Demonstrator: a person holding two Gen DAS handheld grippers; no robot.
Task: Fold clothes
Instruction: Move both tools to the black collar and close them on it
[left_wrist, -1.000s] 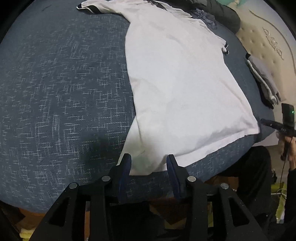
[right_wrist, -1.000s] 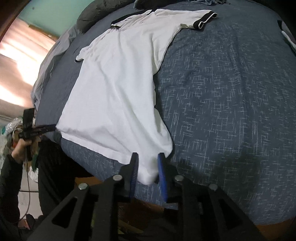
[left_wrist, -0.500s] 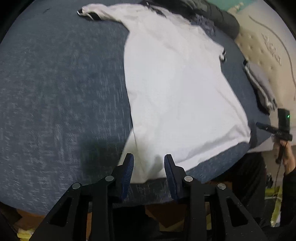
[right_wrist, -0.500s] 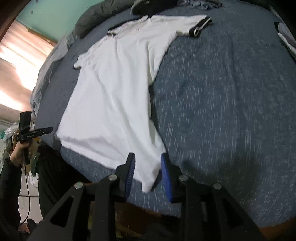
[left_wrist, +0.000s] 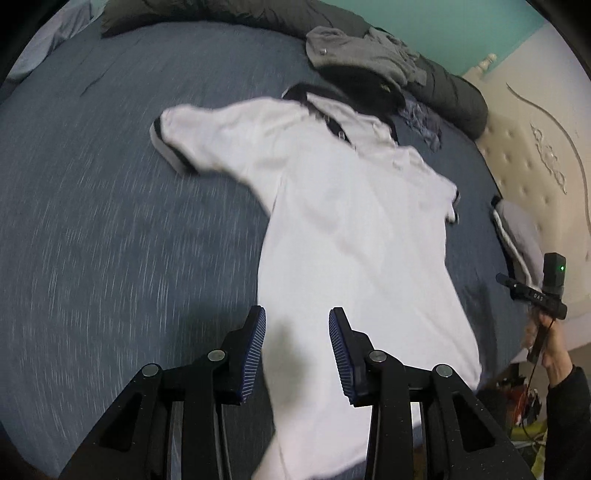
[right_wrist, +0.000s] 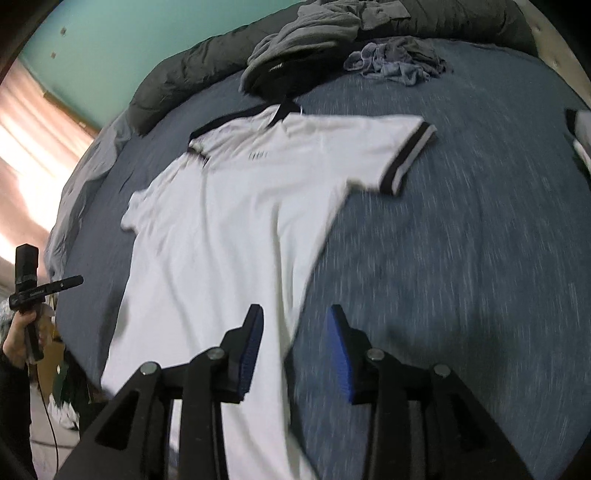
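A bed (left_wrist: 110, 229) covered in dark blue speckled fabric fills both views; both pictures are smeared by motion blur. Along its far edge a long dark grey quilt (right_wrist: 192, 70) is bunched against a teal wall (right_wrist: 110, 40), and a padded cream headboard (left_wrist: 535, 155) is seen at the right of the left wrist view.

A white polo shirt (left_wrist: 351, 240) with a dark collar and dark-banded sleeve cuffs is spread flat, front up, on the middle of the bed, collar toward the far side and hem toward the near edge. One sleeve (right_wrist: 399, 155) is stretched out sideways; the other is seen only in part, near the shirt's body.

Beyond the collar a heap of grey clothes (right_wrist: 306, 33) is piled on the quilt, with a crumpled blue-grey garment (right_wrist: 395, 62) just beside it on the bed. A folded grey garment with white stripes (left_wrist: 517, 236) is laid near the bed's right edge, close to the headboard.

The left hand-held gripper (left_wrist: 297, 354) is held above the lower part of the shirt with its jaws spread apart and nothing between them. The right hand-held gripper (right_wrist: 293, 350) is held over the shirt's side edge near the hem, jaws likewise parted and gripping nothing.

No containers are seen.
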